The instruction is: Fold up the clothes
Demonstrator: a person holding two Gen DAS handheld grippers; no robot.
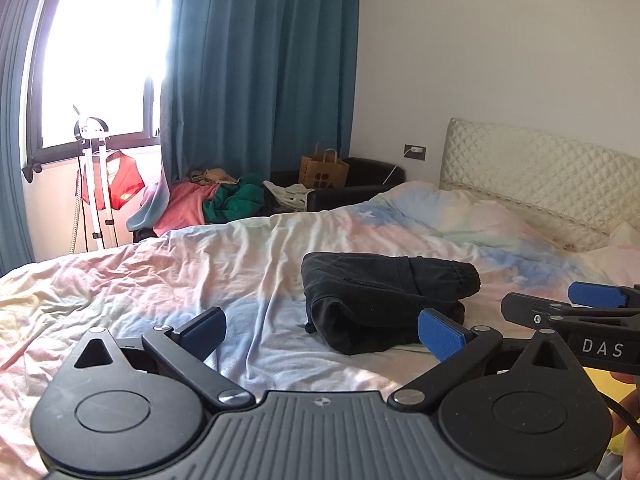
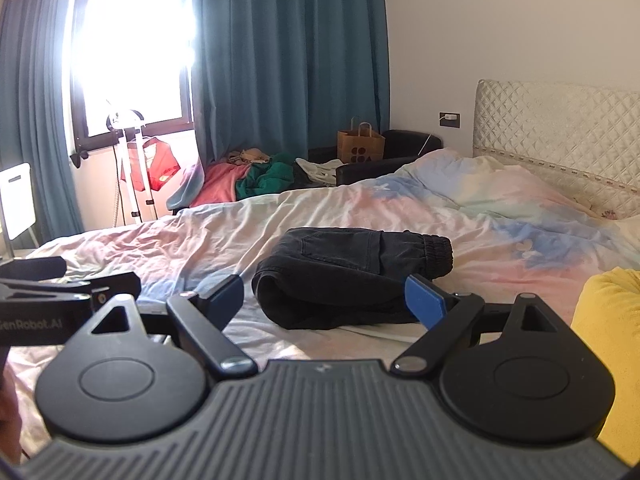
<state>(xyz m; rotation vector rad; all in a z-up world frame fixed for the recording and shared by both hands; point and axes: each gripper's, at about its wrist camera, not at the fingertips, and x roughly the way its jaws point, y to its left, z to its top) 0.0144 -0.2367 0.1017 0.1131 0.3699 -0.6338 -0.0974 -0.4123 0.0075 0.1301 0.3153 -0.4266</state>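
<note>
A pair of black trousers (image 1: 380, 296) lies folded into a compact bundle on the pastel bedsheet (image 1: 200, 264), elastic cuff to the right. It also shows in the right wrist view (image 2: 344, 276). My left gripper (image 1: 324, 330) is open and empty, held just short of the bundle's near edge. My right gripper (image 2: 326, 300) is open and empty, also just in front of the bundle. The right gripper shows at the right edge of the left wrist view (image 1: 576, 312). The left gripper's body shows at the left of the right wrist view (image 2: 60, 296).
A yellow cloth (image 2: 612, 340) lies on the bed at the right. A quilted headboard (image 1: 540, 176) stands at the back right. Beyond the bed are a heap of clothes (image 1: 216, 200), a paper bag (image 1: 322, 170) on a black seat, a white stand (image 1: 94, 184) and teal curtains.
</note>
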